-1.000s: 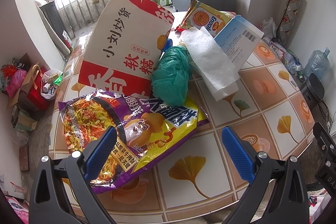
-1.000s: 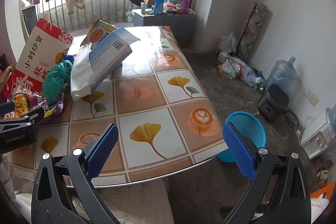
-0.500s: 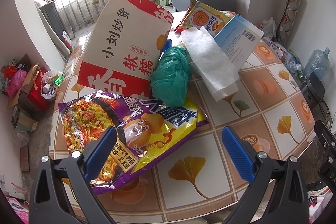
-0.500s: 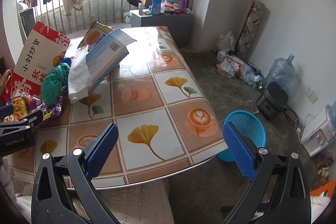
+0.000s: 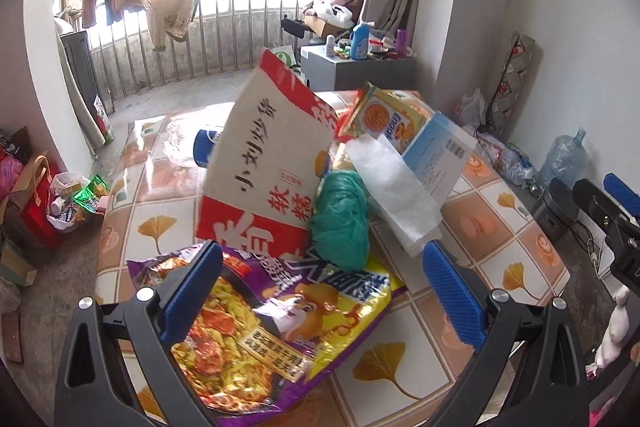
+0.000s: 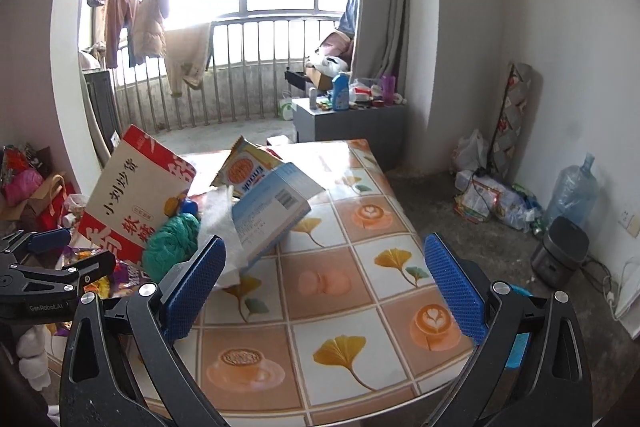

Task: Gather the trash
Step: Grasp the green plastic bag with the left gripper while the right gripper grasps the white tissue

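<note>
Left gripper (image 5: 320, 287), fingers wide, hovers over the purple noodle packet (image 5: 280, 323); right gripper (image 6: 324, 283) gapes above the tiled table (image 6: 360, 291)

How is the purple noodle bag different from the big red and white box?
The purple noodle bag lies flat on the table; the red and white box stands tilted, leaning over the pile. The bag is shiny, crinkly and soft with a noodle picture; the box is stiff cardboard with large black writing. The bag sits nearest the left gripper; the box is behind it. Both are food packaging in the same pile.
</note>
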{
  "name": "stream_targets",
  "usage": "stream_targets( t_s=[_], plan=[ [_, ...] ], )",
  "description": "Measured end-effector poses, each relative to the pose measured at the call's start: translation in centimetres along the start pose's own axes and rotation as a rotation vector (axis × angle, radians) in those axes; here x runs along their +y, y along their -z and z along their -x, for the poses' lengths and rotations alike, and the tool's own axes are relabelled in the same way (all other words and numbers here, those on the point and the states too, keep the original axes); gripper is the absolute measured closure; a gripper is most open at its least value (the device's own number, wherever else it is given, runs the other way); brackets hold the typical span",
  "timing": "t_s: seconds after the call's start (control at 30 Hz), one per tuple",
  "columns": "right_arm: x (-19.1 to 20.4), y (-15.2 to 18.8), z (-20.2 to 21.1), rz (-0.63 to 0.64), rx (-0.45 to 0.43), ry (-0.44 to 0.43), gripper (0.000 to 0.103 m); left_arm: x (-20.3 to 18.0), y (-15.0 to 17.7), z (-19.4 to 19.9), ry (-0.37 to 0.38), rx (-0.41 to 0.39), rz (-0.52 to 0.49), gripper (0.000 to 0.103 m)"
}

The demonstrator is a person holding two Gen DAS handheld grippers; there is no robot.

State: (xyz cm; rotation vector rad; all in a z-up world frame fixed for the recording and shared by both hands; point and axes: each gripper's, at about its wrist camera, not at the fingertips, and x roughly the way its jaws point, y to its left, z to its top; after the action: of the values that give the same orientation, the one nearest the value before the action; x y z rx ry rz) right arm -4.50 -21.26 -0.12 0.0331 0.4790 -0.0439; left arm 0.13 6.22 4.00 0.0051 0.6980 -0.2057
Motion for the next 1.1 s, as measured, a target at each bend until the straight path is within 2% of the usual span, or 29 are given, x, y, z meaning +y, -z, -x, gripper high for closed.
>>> stream_targets(
  t_s=[0.1, 0.2, 0.27, 0.33, 0.5, 0.6, 0.67, 0.8, 0.93, 1.1],
  plan=[
    [1.3, -0.4, -1.2, -0.028, 0.023, -0.091, 0.008, 3.1, -0.5, 1.0, -0.002, -0.058, 0.049, 0.006],
    [1.9, -0.5, -2.8, -0.07, 0.074, -0.165, 0.008, 5.2, -1.0, 1.5, -0.008, -0.076, 0.072, 0.006],
    [2.2, -0.5, -3.5, -0.086, 0.104, -0.189, 0.009, 5.8, -1.5, 1.5, 0.024, -0.074, 0.08, 0.009],
    [2.2, -0.5, -3.8, -0.092, 0.122, -0.194, 0.009, 6.0, -2.1, 1.1, 0.095, -0.056, 0.086, 0.013],
    [1.5, -0.6, -4.6, -0.138, 0.156, -0.203, 0.018, 4.8, -4.1, -1.2, 0.241, 0.021, 0.061, 0.024],
    [1.4, -0.4, -5.7, -0.151, 0.187, -0.221, 0.025, 3.1, -4.8, -3.6, 0.287, 0.099, 0.004, 0.03],
    [1.4, -0.1, -6.7, -0.174, 0.222, -0.252, 0.031, 1.8, -4.7, -5.6, 0.286, 0.168, -0.049, 0.035],
    [1.0, 1.0, -9.6, -0.237, 0.328, -0.302, 0.041, 0.1, -4.0, -9.3, 0.282, 0.277, -0.093, 0.038],
    [1.1, 1.8, -11.6, -0.266, 0.414, -0.34, 0.055, -0.9, -3.5, -11.8, 0.263, 0.336, -0.129, 0.042],
    [1.7, 2.6, -13.5, -0.262, 0.472, -0.375, 0.063, -1.2, -3.0, -13.8, 0.243, 0.407, -0.128, 0.047]
  ],
)
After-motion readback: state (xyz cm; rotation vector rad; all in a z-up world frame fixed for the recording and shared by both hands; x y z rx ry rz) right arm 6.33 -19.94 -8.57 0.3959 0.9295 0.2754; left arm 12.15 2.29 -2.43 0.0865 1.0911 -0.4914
